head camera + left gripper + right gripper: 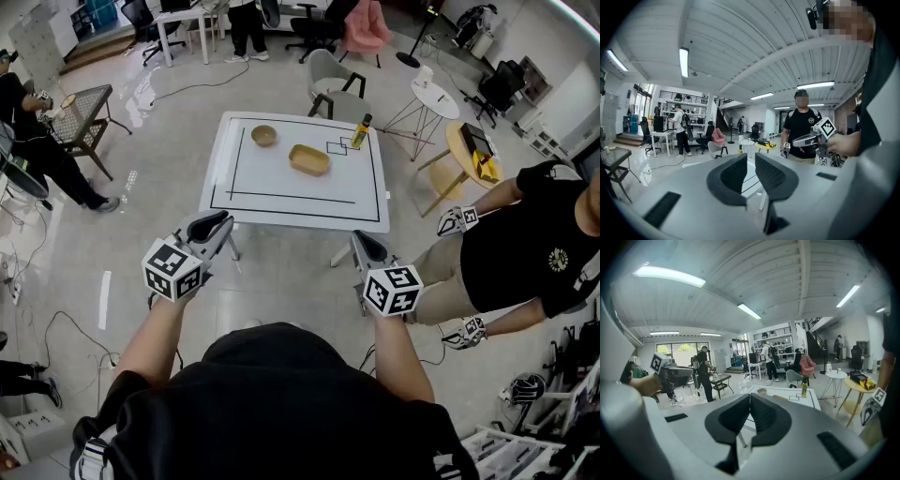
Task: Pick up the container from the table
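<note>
tan oblong container [309, 159], open-topped, on white table [281, 185]

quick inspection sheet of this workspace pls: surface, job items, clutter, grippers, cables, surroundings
surface: white table marked with black taped lines
job's things: oblong tan container lying inside the taped frame, untouched
clutter: small round bowl to its left; yellow bottle upright near the far edge
grippers: left gripper jaws slightly apart, nothing between; right gripper jaws together, nothing held; both short of the table
cables: loose cable on the floor at left
surroundings: bystander in a black shirt at right; grey chair and round side tables beyond the table
</note>
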